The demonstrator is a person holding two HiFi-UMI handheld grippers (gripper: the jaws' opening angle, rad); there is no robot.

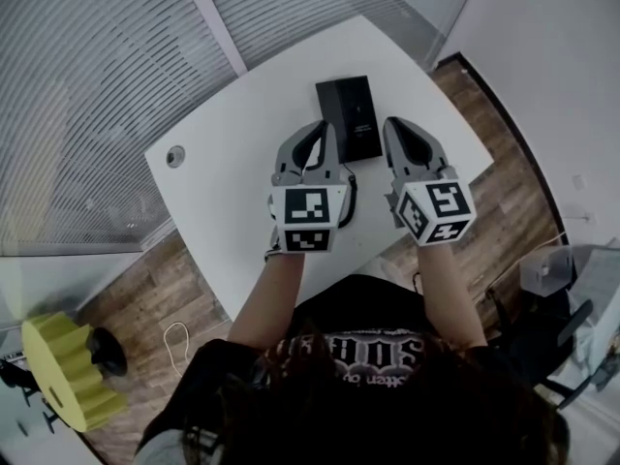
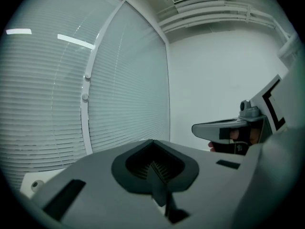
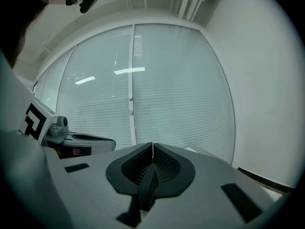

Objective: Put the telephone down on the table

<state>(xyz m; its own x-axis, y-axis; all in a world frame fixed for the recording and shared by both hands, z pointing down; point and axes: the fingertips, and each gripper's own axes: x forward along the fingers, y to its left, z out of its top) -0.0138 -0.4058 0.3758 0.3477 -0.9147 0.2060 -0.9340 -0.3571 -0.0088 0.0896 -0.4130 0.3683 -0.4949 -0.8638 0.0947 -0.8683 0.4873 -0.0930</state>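
Observation:
A flat black telephone lies on the white table, near its far edge. My two grippers are held side by side above the table's near half. The left gripper hangs just left of the telephone's near end, and the right gripper just right of it. Both are shut with nothing between the jaws. In the left gripper view the closed left gripper points up at the blinds. The right gripper likewise points up in its own view. Neither gripper view shows the telephone.
A round cable hole sits near the table's left corner. Window blinds run behind the table. On the wooden floor stand a yellow ribbed object at the left and a dark chair at the right.

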